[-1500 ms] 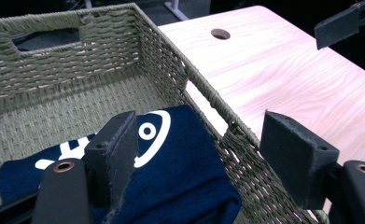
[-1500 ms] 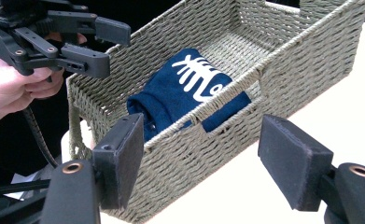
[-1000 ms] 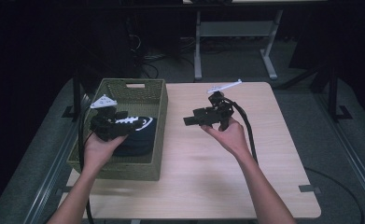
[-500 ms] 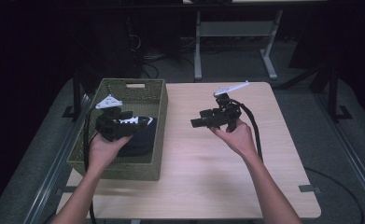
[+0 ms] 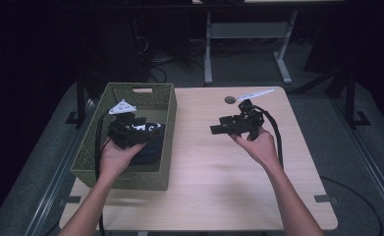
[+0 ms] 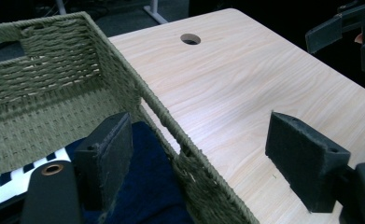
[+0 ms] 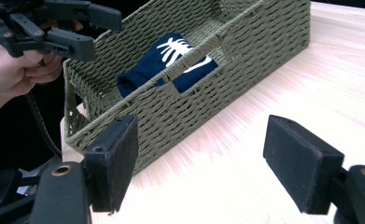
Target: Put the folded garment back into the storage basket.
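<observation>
Left gripper (image 5: 152, 132) now over basket (image 5: 130, 91), jaws spread above navy cloth (image 7: 166, 63); right gripper (image 5: 214, 129) backed off, jaws spread, empty.

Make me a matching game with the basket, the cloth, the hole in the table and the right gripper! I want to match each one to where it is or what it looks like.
Things:
1. basket
2. cloth
3. hole
4. right gripper

Descriptions:
A. dark blue with white marks
B. near the far edge of the table
C. green and woven
D. open, held above the bare tabletop

Pairs: 1-C, 2-A, 3-B, 4-D
</observation>
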